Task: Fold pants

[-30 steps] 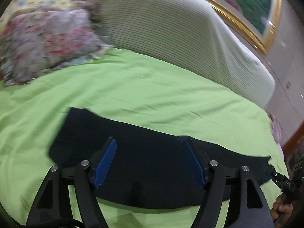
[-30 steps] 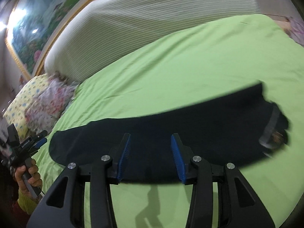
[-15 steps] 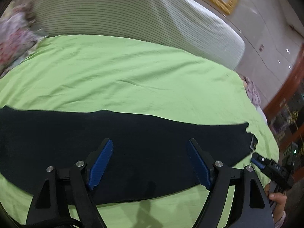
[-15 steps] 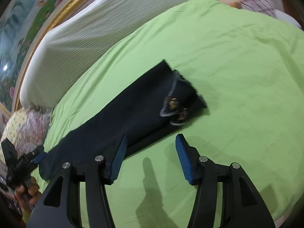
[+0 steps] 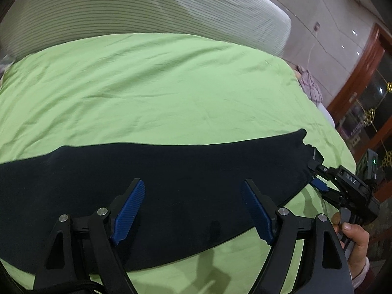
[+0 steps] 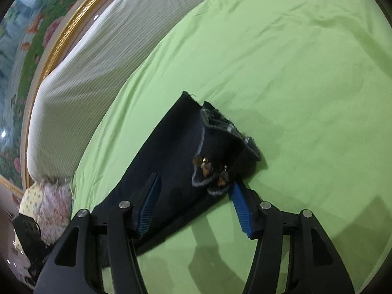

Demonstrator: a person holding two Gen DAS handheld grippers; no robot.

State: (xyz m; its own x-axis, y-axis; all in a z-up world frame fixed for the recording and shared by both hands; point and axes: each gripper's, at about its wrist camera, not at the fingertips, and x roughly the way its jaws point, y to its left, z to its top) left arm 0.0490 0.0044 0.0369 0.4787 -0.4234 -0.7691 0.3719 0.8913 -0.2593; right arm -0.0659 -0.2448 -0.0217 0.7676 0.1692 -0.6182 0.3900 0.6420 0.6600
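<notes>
Dark navy pants (image 5: 171, 176) lie flat in a long strip across the green bed. My left gripper (image 5: 193, 210) is open above their middle, holding nothing. My right gripper (image 6: 196, 203) is open, with its fingers on either side of the waistband end (image 6: 215, 154), where metal buttons show; it is seen from outside in the left wrist view (image 5: 318, 174), its tips at that end of the pants. Whether its pads touch the cloth I cannot tell.
The green sheet (image 5: 171, 85) covers the bed. A white striped headboard cushion (image 5: 147, 7) runs along the far side. Flowered pillows (image 6: 49, 201) lie at the left. A wooden cabinet (image 5: 367, 103) stands past the right edge.
The left gripper has swung right along the pants. The right gripper has moved to the waistband end and come down close to it. Both stay open.
</notes>
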